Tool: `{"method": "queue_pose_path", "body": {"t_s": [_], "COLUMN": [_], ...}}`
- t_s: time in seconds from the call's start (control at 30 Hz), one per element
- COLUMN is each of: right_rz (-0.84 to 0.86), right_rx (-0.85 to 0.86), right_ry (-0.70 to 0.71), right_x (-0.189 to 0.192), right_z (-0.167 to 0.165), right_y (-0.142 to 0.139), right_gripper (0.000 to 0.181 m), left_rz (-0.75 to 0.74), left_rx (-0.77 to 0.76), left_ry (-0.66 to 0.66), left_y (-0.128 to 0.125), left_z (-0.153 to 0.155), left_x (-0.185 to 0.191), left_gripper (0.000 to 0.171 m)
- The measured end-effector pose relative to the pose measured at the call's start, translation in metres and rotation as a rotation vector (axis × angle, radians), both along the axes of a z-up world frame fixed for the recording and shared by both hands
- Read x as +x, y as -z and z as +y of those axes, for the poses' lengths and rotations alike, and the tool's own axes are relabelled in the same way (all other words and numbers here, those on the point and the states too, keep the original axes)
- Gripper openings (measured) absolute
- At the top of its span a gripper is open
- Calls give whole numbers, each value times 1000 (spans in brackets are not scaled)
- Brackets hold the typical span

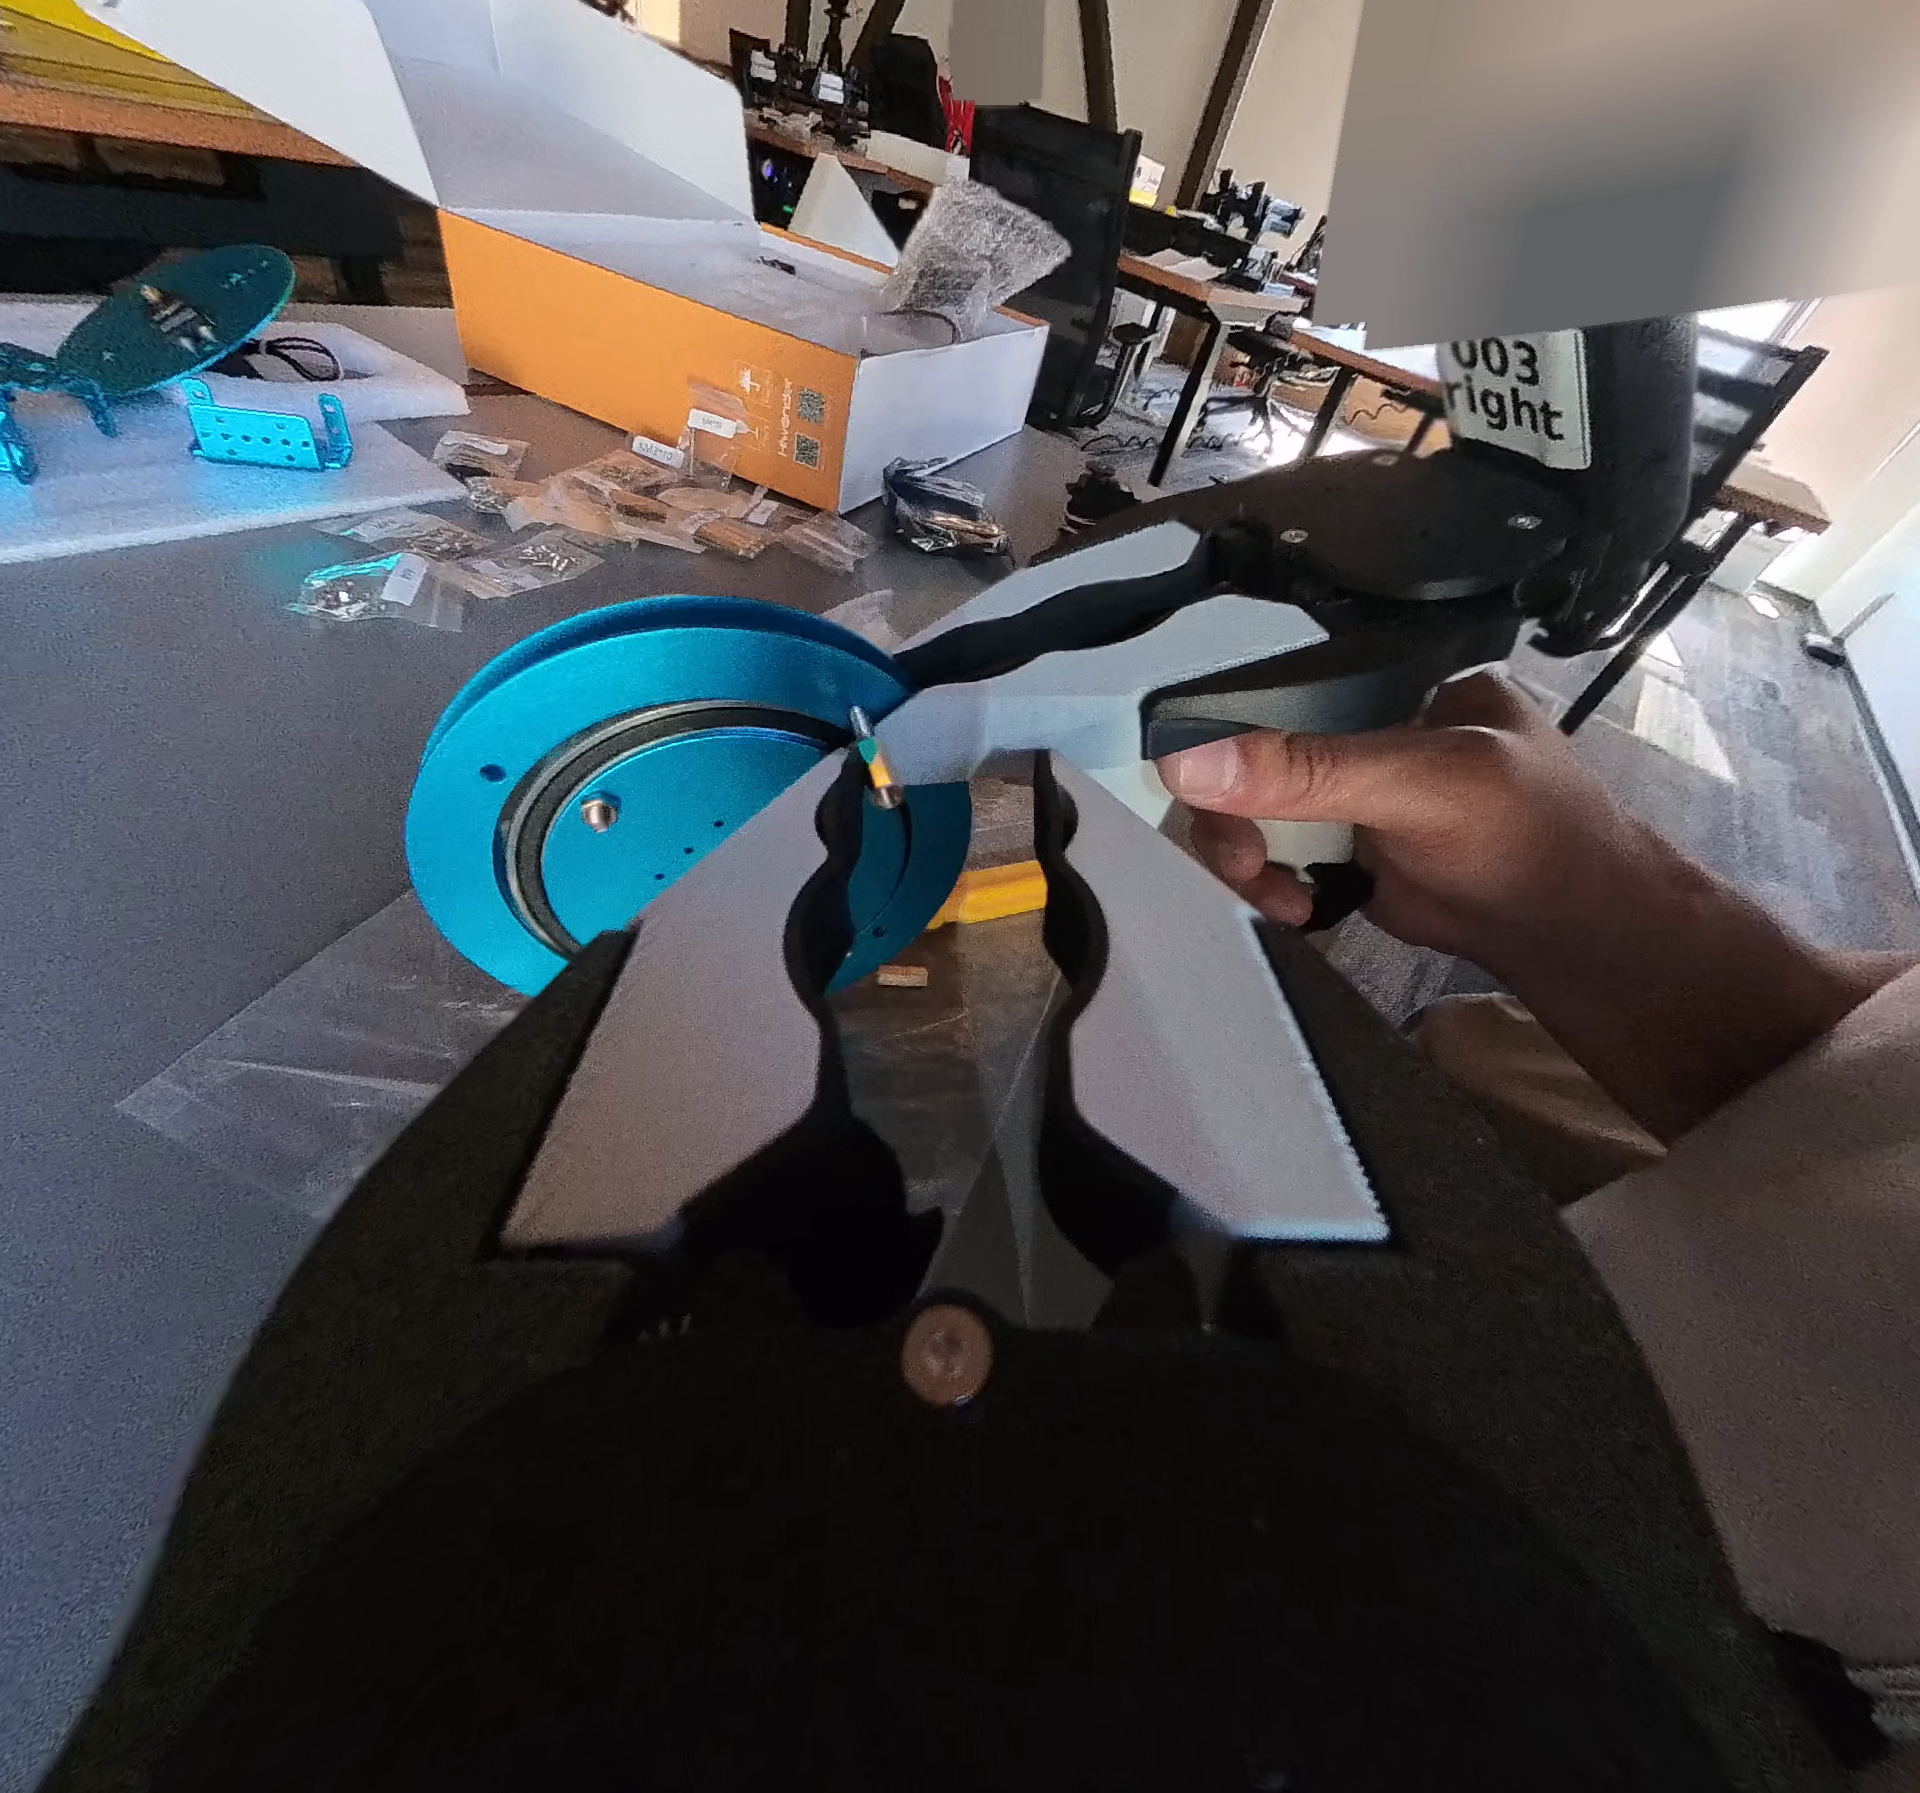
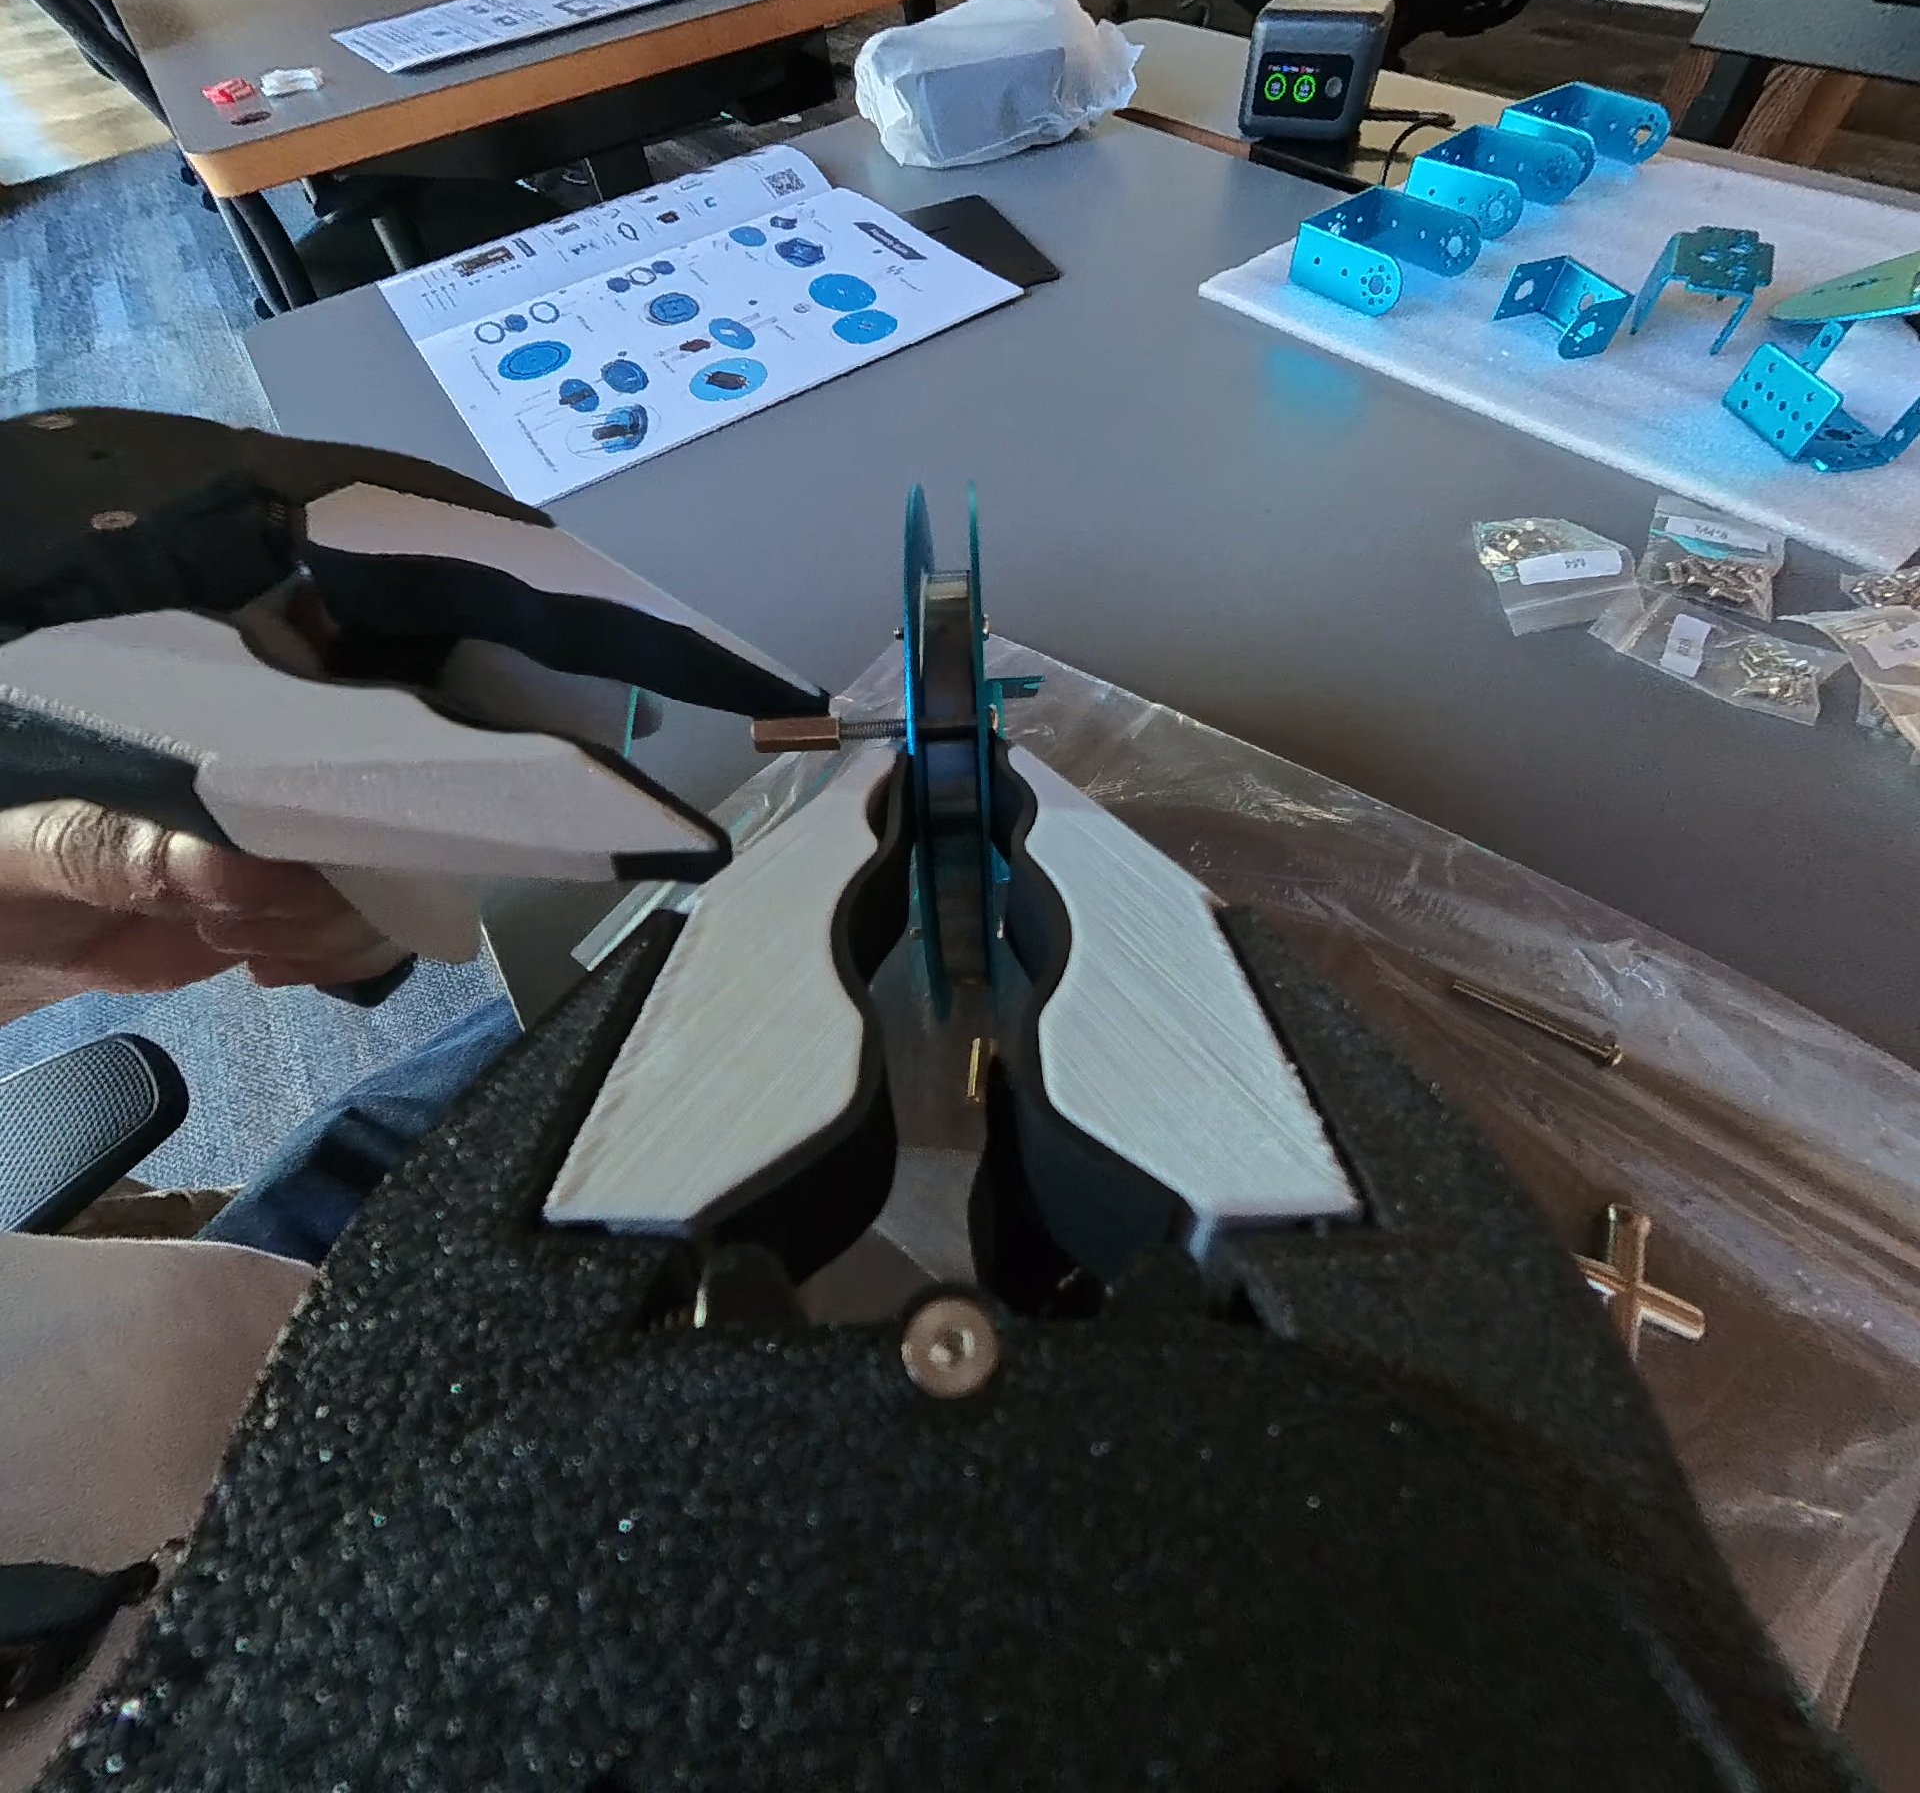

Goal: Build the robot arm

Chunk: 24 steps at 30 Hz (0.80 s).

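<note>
right gripper (image 2: 943, 787): its jaws are clamped on the rim of a blue disc assembly (image 2: 943, 704), which stands on edge between the two fingers; in the left wrist view the same gripper (image 1: 883, 694) comes in from the right and pinches the disc's upper right rim

left gripper (image 1: 935, 808): jaws parted, nothing pressed between them; seen from the right wrist view (image 2: 769, 767) its tips straddle the brass standoff without clearly closing on it

blue disc assembly (image 1: 686, 787): two round blue plates with a dark bearing ring between them, held upright, just ahead of the left jaws and partly behind the left finger

brass standoff (image 2: 795, 734): sits on a threaded screw that sticks out sideways from the disc, left of the right jaws, between the left gripper's tips; in the left wrist view (image 1: 881, 775) it points toward the camera

hand (image 1: 1382, 808): wrapped around the right gripper's handle, right of the left jaws

plastic sheet (image 2: 1558, 1068): clear, lying on the grey table (image 2: 1143, 444) under and right of the right jaws; a long bolt (image 2: 1538, 1021) and a brass cross piece (image 2: 1642, 1302) lie on it

instruction booklet (image 2: 707, 320): open, beyond the right jaws to the left

blue brackets (image 2: 1455, 216): on a white foam pad, far right beyond the jaws

screw bags (image 2: 1662, 590): small clear bags, right of the right jaws

orange box (image 1: 644, 341): open, white lid raised, well beyond the left jaws
</note>
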State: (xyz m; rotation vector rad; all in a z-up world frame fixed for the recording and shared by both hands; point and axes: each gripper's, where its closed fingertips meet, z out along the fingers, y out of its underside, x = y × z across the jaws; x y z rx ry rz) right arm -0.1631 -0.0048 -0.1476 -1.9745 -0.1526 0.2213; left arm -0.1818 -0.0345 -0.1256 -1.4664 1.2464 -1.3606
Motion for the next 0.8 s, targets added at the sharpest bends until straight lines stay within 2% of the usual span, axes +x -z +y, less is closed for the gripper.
{"method": "queue_pose_path", "body": {"t_s": [0.13,0.17,0.2,0.23,0.3,0.37,0.43,0.67,0.7,0.73,0.8], "right_rz": [-2,-1,-6,-15,-17,-4,-7,-13,-12,-11,-10], "right_rx": [0,2,3,2,-3,-1,-2,-2,-2,-2,-1], "right_ry": [-1,-1,-3,-6,-9,-6,-10,-11,-11,-12,-12], "right_x": [-1,-1,-1,-2,-2,-1,-1,-2,-2,-2,-2], "right_z": [0,0,1,1,1,1,0,0,0,0,-1], "right_y": [0,0,0,0,0,0,0,0,0,0,0], "right_gripper": [13,13,13,13,13,13,13,12,13,13,13], "left_rz": [-21,-60,-94,-96,-63,-15,28,-31,-36,-31,-35], "left_rx": [-8,-26,-49,-27,57,-68,-188,-491,-518,-525,-522], "left_ry": [12,55,76,58,-71,-90,-72,8,1,-13,-21], "left_y": [-5,-13,-21,-23,-19,-7,6,2,2,5,6], "left_z": [-2,-11,-16,-14,11,20,19,8,10,11,12], "left_x": [-1,-1,-2,-2,-5,-7,-6,2,2,3,3], "left_gripper": [31,11,9,9,11,11,19,18,16,7,6]}}
